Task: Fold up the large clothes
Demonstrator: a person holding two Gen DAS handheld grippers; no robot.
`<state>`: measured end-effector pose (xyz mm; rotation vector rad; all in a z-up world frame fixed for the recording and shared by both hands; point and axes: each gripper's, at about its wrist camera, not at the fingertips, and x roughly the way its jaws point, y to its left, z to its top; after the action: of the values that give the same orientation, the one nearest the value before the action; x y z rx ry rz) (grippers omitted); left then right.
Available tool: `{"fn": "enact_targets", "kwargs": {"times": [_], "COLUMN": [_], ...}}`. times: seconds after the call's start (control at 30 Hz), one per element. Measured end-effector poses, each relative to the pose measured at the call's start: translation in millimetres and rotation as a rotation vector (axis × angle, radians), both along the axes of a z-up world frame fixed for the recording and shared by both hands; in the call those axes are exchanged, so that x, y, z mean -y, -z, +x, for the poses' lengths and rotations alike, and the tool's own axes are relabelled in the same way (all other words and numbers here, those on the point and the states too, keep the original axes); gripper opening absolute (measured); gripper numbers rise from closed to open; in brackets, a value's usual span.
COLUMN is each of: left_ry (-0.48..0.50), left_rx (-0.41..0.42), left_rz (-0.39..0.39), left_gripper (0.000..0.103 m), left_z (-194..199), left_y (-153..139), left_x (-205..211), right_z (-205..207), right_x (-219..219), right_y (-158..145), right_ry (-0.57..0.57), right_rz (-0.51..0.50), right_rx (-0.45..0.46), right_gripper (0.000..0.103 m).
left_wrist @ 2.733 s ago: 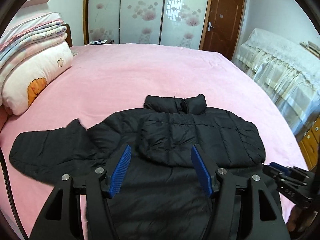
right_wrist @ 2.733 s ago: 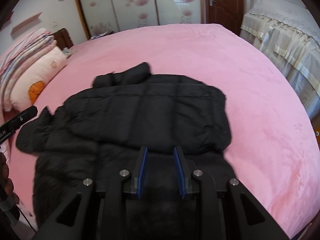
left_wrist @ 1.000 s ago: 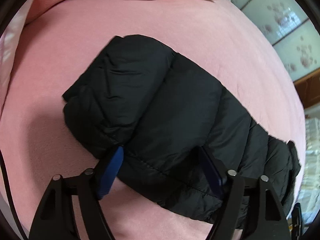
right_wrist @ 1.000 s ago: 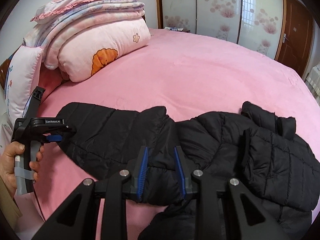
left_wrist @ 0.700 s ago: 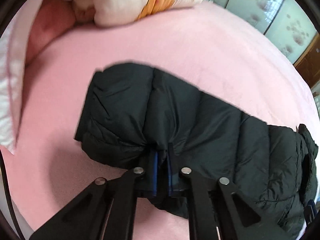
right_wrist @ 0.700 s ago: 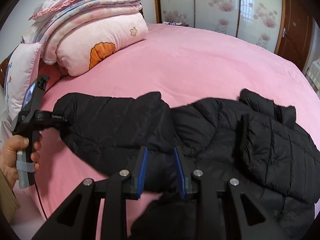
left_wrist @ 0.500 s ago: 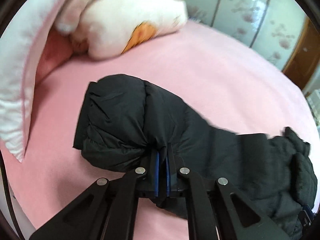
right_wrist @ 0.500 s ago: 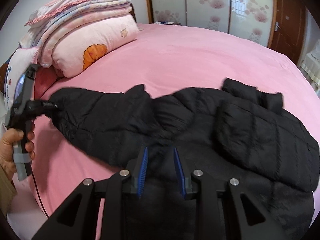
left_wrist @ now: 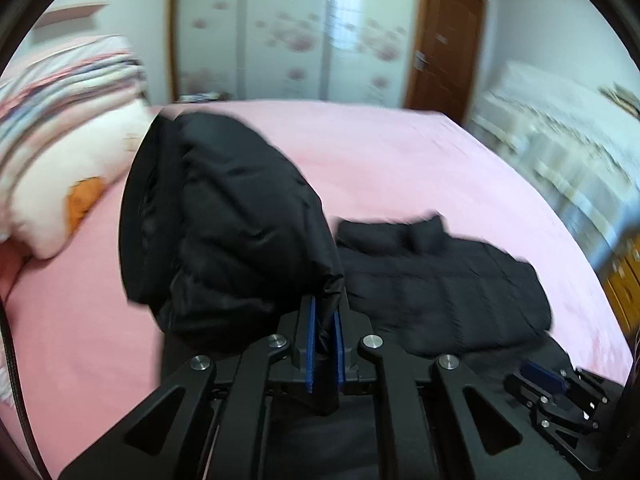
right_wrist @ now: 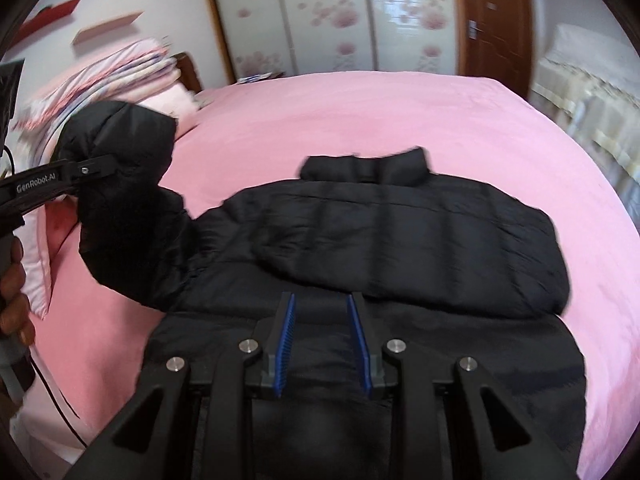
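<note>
A black puffer jacket point(right_wrist: 400, 240) lies flat on the pink bed point(right_wrist: 400, 120), collar toward the far side, its right sleeve folded across the chest. My left gripper point(left_wrist: 324, 304) is shut on the left sleeve point(left_wrist: 232, 232) and holds it raised off the bed; the cuff end bulges above the blue pads. In the right wrist view the same left gripper point(right_wrist: 96, 168) is at the left with the lifted sleeve point(right_wrist: 128, 184), a hand point(right_wrist: 16, 280) on its handle. My right gripper point(right_wrist: 320, 300) hovers over the jacket's lower body, pads a little apart, nothing pinched; it shows low right as the right gripper point(left_wrist: 540, 376).
Folded quilts and a pillow point(left_wrist: 60, 120) are stacked at the bed's left side. Flowered wardrobe doors point(left_wrist: 300, 32) and a brown door point(left_wrist: 444, 48) stand behind the bed. A cloth-covered piece of furniture point(left_wrist: 560, 128) runs along the right.
My left gripper closed on the outstretched left sleeve, then lifted it and swung it right toward the jacket body. The right gripper shifted right over the lower body, pads unchanged.
</note>
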<state>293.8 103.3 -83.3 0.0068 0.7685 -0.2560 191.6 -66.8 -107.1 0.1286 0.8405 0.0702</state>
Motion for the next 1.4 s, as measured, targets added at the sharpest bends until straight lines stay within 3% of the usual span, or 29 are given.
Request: {"fn": "enact_targets", "kwargs": {"times": [0.13, 0.27, 0.47, 0.53, 0.6, 0.73, 0.87, 1.03, 1.13, 1.4], "left_ry": [0.117, 0.175, 0.220, 0.210, 0.197, 0.125, -0.007, -0.193, -0.284, -0.364], "left_rx": [-0.102, -0.147, -0.153, -0.140, -0.122, -0.052, -0.015, -0.082, -0.141, -0.208], "left_rz": [0.023, 0.053, 0.026, 0.005, -0.023, -0.015, 0.016, 0.007, -0.045, -0.125], "left_gripper": [0.016, 0.024, 0.036, 0.047, 0.052, 0.055, 0.062, 0.062, 0.062, 0.062], "left_z": [-4.1, -19.8, -47.5, -58.2, -67.8, -89.2, -102.6, -93.8, -84.3, -63.3], "left_y": [33.4, 64.0, 70.0, 64.3, 57.2, 45.5, 45.3, 72.1, 91.1, 125.0], "left_x": [74.1, 112.0, 117.6, 108.5, 94.7, 61.5, 21.8, -36.0, -66.2, -96.6], "right_z": [-12.5, -23.6, -31.5, -31.3, -30.4, -30.0, -24.7, -9.9, 4.0, 39.4], "right_x": [37.5, 68.6, 97.5, 99.7, 100.5, 103.4, 103.9, 107.4, 109.5, 102.0], "right_y": [9.1, 16.8, 25.8, 27.8, 29.1, 33.7, 38.0, 45.5, 52.9, 71.3], "right_ry": [0.065, 0.118, 0.159, 0.160, 0.152, 0.131, 0.126, 0.129, 0.131, 0.099], "right_rz": [0.009, 0.023, 0.058, 0.079, 0.105, 0.158, 0.189, 0.228, 0.263, 0.342], "right_rx": [-0.020, -0.032, -0.039, -0.042, -0.047, -0.054, -0.060, -0.086, -0.114, -0.134], "right_gripper": [0.027, 0.027, 0.027, 0.027, 0.027, 0.027, 0.036, 0.037, 0.037, 0.037]}}
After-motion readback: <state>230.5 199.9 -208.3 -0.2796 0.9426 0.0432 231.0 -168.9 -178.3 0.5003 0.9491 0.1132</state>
